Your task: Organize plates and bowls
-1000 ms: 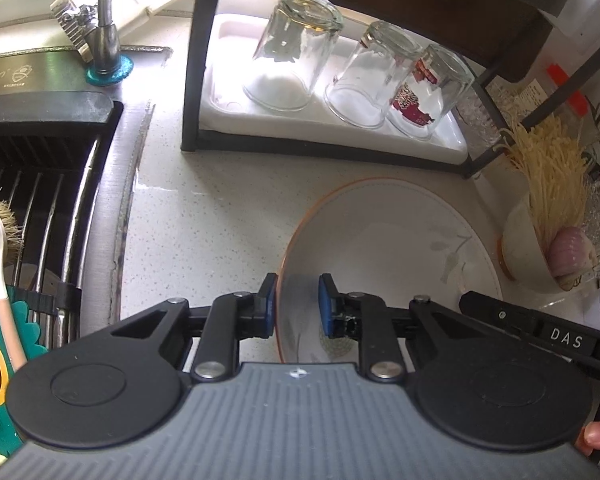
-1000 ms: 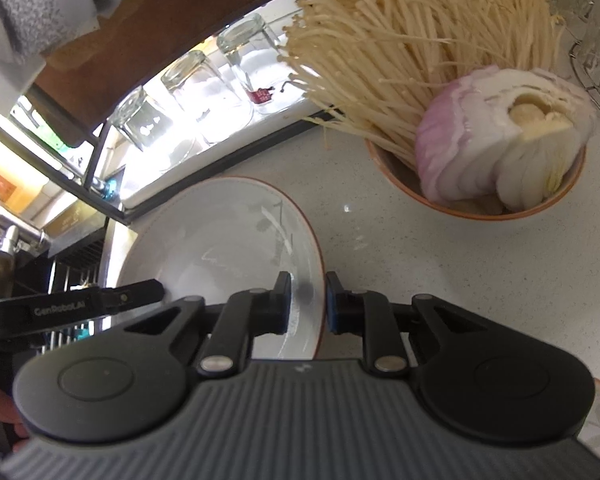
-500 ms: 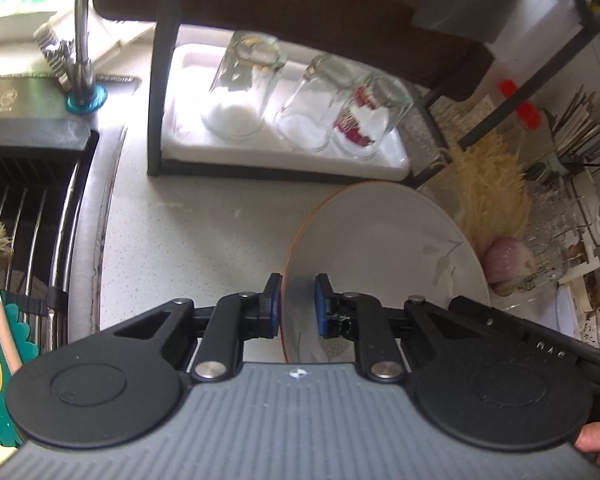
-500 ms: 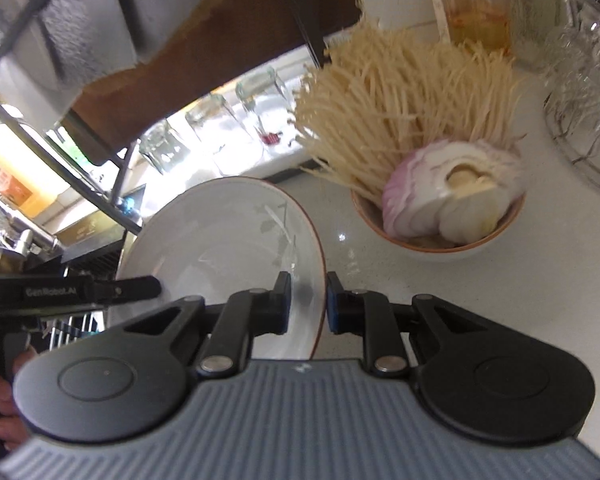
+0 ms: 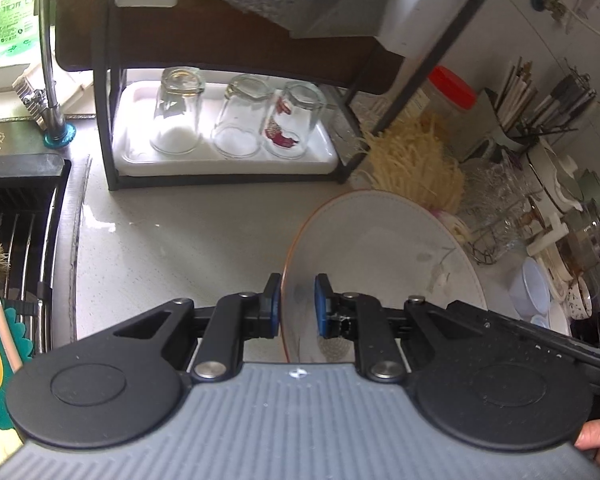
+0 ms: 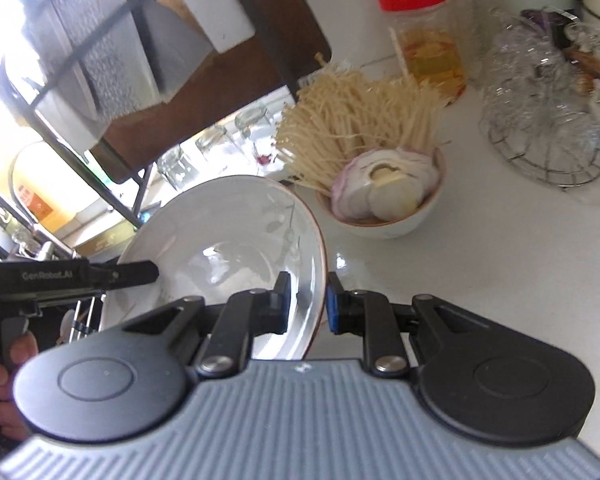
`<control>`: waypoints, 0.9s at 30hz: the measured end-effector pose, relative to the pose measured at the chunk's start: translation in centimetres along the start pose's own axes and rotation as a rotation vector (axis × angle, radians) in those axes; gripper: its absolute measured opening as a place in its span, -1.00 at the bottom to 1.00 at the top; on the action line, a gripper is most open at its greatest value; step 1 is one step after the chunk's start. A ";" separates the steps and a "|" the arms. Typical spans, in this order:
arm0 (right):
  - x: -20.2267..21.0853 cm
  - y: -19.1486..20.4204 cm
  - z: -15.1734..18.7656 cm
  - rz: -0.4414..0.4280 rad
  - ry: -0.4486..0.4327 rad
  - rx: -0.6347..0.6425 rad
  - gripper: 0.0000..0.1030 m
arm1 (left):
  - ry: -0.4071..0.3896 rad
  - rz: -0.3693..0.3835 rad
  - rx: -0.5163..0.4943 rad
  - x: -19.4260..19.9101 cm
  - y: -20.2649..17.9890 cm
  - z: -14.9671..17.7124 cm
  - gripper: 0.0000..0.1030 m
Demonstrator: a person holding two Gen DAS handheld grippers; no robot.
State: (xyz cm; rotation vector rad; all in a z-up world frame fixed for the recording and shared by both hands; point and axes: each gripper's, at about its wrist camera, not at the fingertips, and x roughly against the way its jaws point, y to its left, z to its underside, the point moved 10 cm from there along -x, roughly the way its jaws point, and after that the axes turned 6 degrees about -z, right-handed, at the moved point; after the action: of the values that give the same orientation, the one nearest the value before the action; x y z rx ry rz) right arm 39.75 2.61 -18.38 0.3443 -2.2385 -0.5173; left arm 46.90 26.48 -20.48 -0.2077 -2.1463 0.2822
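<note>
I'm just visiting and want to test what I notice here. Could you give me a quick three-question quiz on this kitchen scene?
1. True or false: both the left gripper and the right gripper clamp the rim of the same white plate.
2. How many upturned glasses stand on the white tray? A) two B) three C) five
3. Fill in: the bowl holds enoki mushrooms and a cut ____.

Key: 1 true; 2 B; 3 onion.

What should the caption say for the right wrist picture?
Both grippers hold a white plate above the counter, beside a bowl of onion.
</note>
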 end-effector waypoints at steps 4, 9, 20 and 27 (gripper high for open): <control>2.0 -0.7 0.2 -0.013 -0.031 -0.013 -0.59 | -0.018 0.005 -0.011 1.5 -1.8 0.8 -0.62; 4.0 -1.5 0.9 -0.022 -0.052 -0.029 -0.59 | -0.034 -0.004 -0.020 3.0 -3.6 2.1 -0.62; 6.1 -3.7 3.0 -0.010 -0.055 -0.040 -0.59 | -0.005 -0.005 -0.042 3.1 -6.0 5.1 -0.62; 6.0 -6.1 5.6 0.066 -0.009 -0.036 -0.59 | 0.059 0.018 -0.070 0.5 -7.2 7.8 -0.62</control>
State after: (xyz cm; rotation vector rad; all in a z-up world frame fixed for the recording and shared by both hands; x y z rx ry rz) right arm 32.13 -3.78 -20.73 0.2496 -2.2385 -0.5240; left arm 39.83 18.71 -22.25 -0.2727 -2.0982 0.2096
